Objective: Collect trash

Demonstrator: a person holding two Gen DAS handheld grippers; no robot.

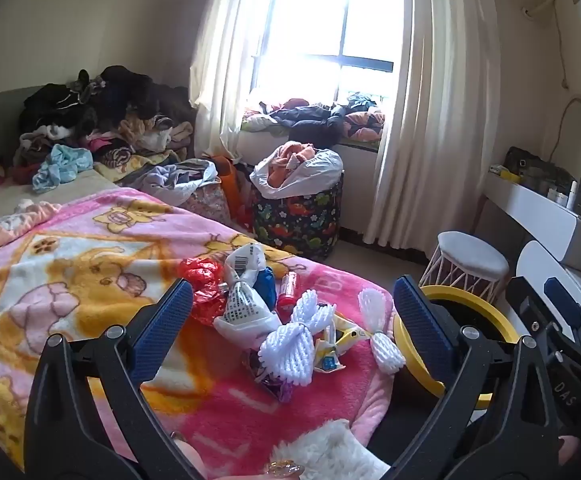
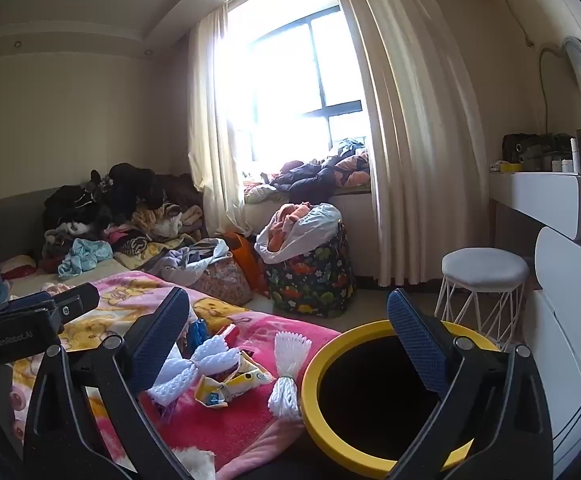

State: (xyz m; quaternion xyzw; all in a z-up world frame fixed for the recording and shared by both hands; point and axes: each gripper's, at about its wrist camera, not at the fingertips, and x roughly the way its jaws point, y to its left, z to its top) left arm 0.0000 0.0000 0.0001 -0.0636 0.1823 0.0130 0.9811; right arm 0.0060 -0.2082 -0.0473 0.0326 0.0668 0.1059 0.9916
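Two open tools; clothes-stuffed floral basket [image 1: 298, 220]; dark-inside yellow-rimmed bin [image 2: 374, 396].

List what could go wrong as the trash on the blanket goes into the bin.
1. The white foam net lies at the blanket's edge beside the bin; a nudge could tip it to the floor.
2. The trash is piled; the left tongs may drag the yellow wrapper along with a neighbour.

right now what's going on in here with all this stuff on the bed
A person holds a gripper in each hand, both open and empty, over trash piled on the pink blanket: white foam nets, a red wrapper, a white plastic bag. The yellow-rimmed bin stands beside the bed. Nothing is grasped.
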